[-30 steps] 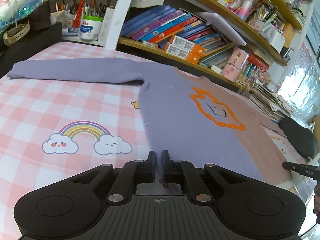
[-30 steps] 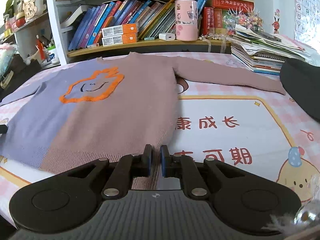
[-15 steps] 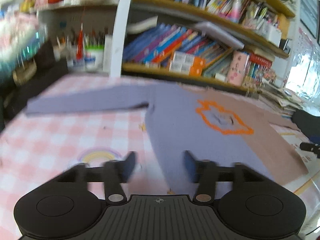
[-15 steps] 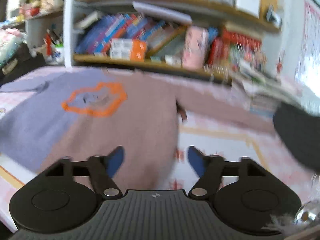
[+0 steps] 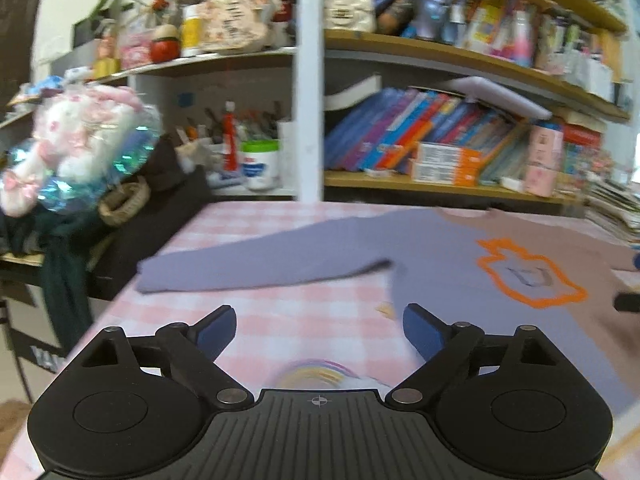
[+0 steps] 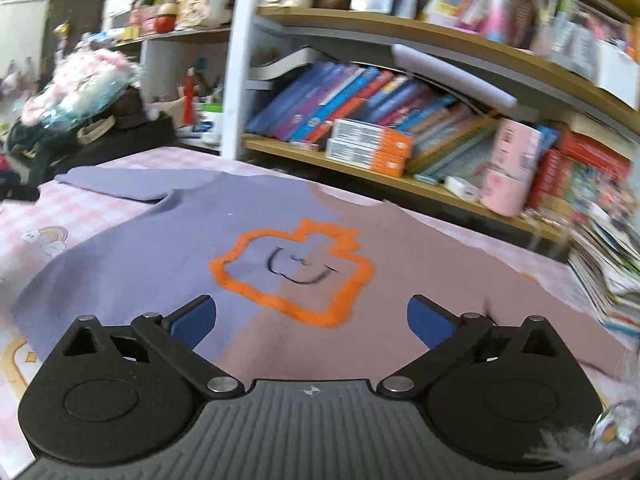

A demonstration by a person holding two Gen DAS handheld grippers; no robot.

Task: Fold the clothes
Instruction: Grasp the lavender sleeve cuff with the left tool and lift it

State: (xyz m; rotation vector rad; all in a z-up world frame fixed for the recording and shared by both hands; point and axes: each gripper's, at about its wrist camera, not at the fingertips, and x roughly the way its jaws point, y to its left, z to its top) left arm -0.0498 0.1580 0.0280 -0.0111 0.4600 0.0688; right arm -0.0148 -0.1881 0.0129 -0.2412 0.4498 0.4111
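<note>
A two-tone sweater point(image 6: 168, 248), lilac on one half and dusty pink on the other, lies spread flat and face up on the checked surface point(image 5: 280, 320) below crowded bookshelves point(image 6: 400, 128), its orange-outlined motif point(image 6: 292, 272) showing and its lilac sleeve point(image 5: 260, 268) stretched straight out to the side. The left gripper point(image 5: 318, 330) hangs above the cloth just beside the sweater's lilac flank, jaws spread wide and holding nothing. The right gripper point(image 6: 312, 320) hovers over the pink half near the motif, likewise wide and empty. No fold shows anywhere in the garment. The step in hand looks like a reach for a hold, each gripper free to take fabric. A next move would call for lowering onto an edge or a sleeve, pinching one layer of knit cleanly, then carrying it across the body without dragging the rest askew.
</note>
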